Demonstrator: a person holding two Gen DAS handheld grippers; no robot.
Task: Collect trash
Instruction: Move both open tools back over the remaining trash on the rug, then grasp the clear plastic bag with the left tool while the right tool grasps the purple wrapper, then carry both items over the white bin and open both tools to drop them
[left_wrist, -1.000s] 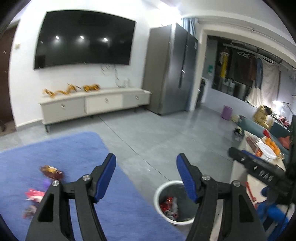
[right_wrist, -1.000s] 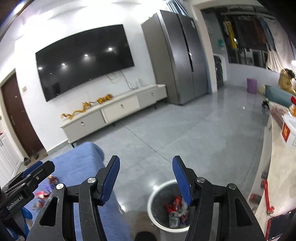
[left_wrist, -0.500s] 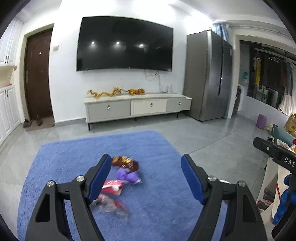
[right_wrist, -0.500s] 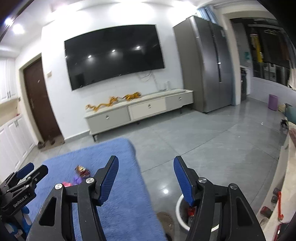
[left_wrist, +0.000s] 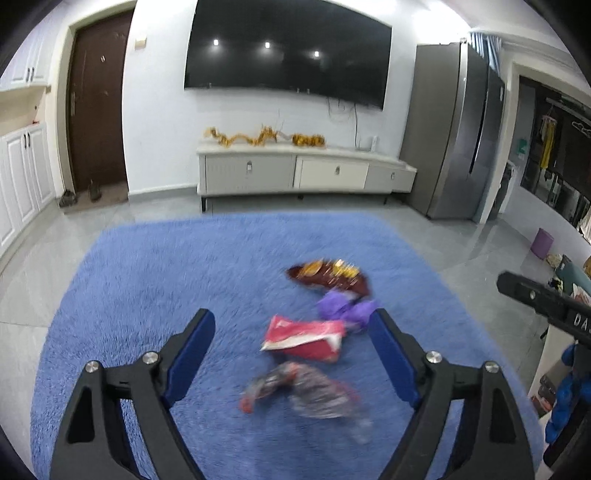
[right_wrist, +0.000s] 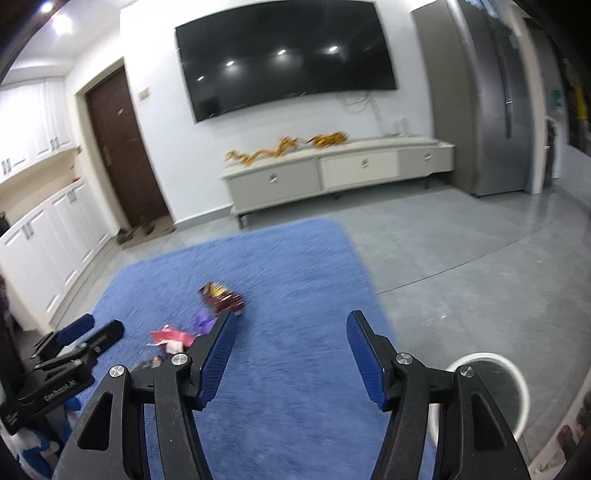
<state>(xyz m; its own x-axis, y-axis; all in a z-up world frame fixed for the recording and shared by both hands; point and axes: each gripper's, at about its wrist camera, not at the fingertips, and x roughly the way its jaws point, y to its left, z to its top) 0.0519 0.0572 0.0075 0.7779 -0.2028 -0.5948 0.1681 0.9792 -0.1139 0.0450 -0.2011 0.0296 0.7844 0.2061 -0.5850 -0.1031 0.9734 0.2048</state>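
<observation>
**Living room, evening light**

Wall-mounted television (left_wrist: 288, 51) above a pale low cabinet (left_wrist: 303, 171) strung with gold tinsel (left_wrist: 258, 138). Brown door (left_wrist: 98, 99) at left, grey refrigerator (left_wrist: 461, 133) at right, blue rug (right_wrist: 295, 280) on grey tiles.

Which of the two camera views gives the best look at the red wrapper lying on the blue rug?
The left wrist view. There the red wrapper lies near the middle of the frame on the blue rug, large and unobstructed, though blurred. In the right wrist view the same wrapper is small, off to the left, and partly hidden behind a finger of the right gripper.
</observation>
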